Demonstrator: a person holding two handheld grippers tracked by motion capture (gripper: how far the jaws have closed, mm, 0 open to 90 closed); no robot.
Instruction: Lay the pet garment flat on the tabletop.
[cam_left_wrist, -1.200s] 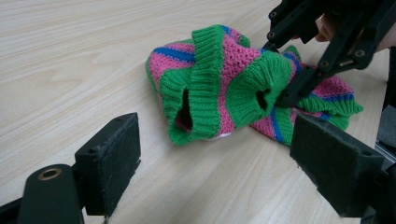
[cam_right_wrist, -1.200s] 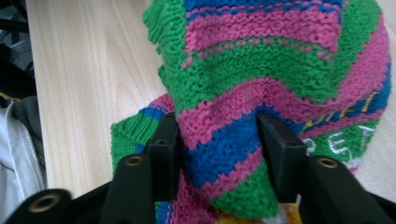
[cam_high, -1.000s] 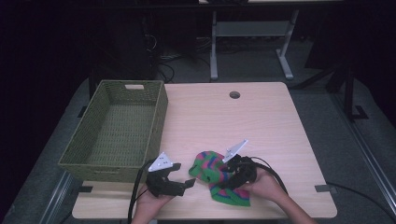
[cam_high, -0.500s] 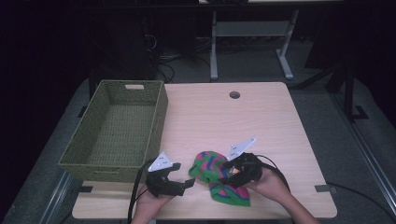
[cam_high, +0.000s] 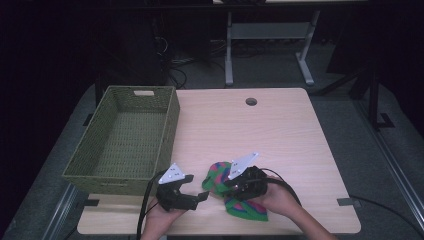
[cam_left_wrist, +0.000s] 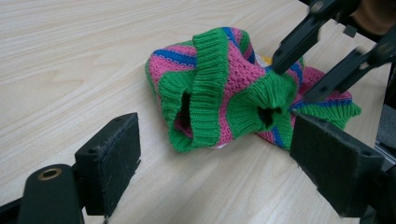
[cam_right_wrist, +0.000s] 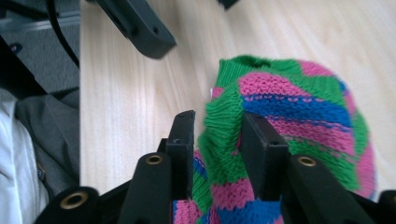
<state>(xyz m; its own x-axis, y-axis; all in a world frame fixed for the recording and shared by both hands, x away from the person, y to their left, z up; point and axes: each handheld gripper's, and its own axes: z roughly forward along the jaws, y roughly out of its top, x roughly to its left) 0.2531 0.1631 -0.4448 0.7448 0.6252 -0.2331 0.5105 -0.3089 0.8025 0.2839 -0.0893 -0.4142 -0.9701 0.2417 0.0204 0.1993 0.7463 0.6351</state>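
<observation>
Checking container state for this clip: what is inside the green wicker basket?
The green wicker basket looks empty: its woven floor shows bare in the high view. The strip just inside its near wall is hidden. The striped knit garment lies on the table, pinched by the right gripper.

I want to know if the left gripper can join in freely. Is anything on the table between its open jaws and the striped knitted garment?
Nothing visible does. Bare table lies between the left gripper and the striped knitted garment. The right gripper, jaws just closed, already pinches a green fold from the far side.
</observation>
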